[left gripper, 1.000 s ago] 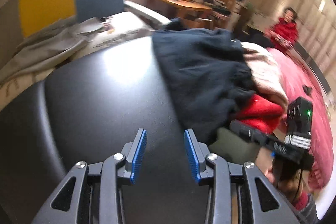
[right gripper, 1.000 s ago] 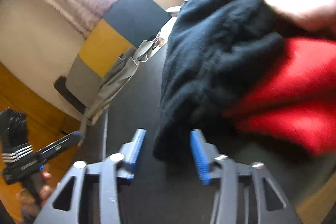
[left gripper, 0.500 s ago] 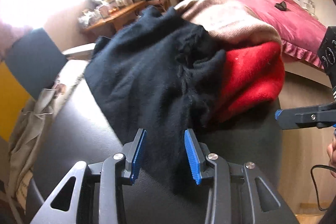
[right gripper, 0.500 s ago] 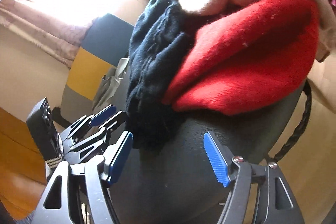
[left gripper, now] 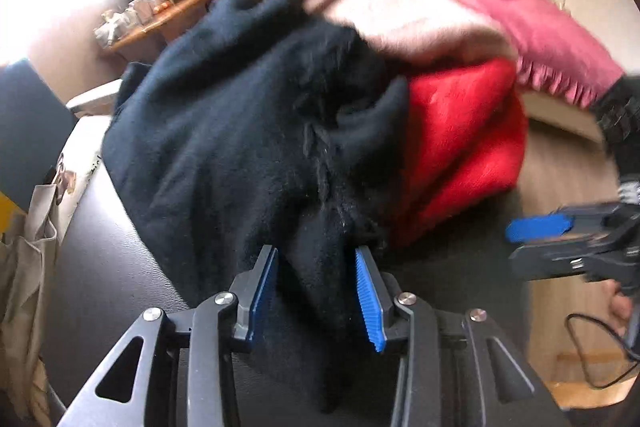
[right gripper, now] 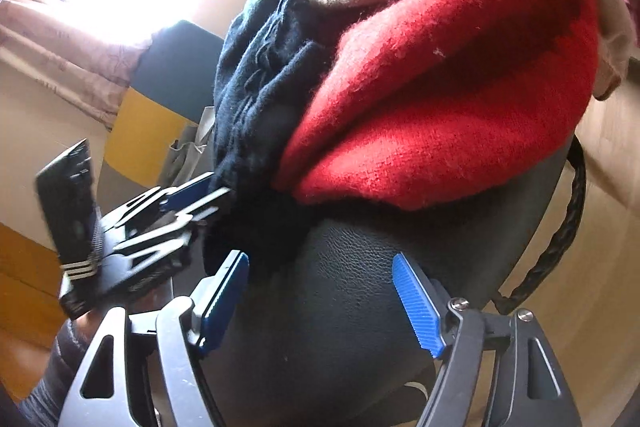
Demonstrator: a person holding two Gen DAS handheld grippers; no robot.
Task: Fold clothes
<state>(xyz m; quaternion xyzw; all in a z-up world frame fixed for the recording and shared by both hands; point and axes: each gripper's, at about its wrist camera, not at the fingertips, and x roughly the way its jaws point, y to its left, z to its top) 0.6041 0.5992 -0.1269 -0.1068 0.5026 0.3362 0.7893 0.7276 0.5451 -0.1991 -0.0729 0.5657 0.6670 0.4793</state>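
Left wrist view: the left gripper (left gripper: 316,291) has its blue pads parted with a hanging fold of the dark navy garment (left gripper: 248,131) lying right between them, cloth not visibly pinched. That garment drapes over the black leather seat (left gripper: 100,267), beside the red sweater (left gripper: 460,147) and under a beige knit (left gripper: 404,15). Over on the right wrist view, the right gripper (right gripper: 320,303) is spread wide, empty, just below the navy edge (right gripper: 256,115) and red sweater (right gripper: 440,99).
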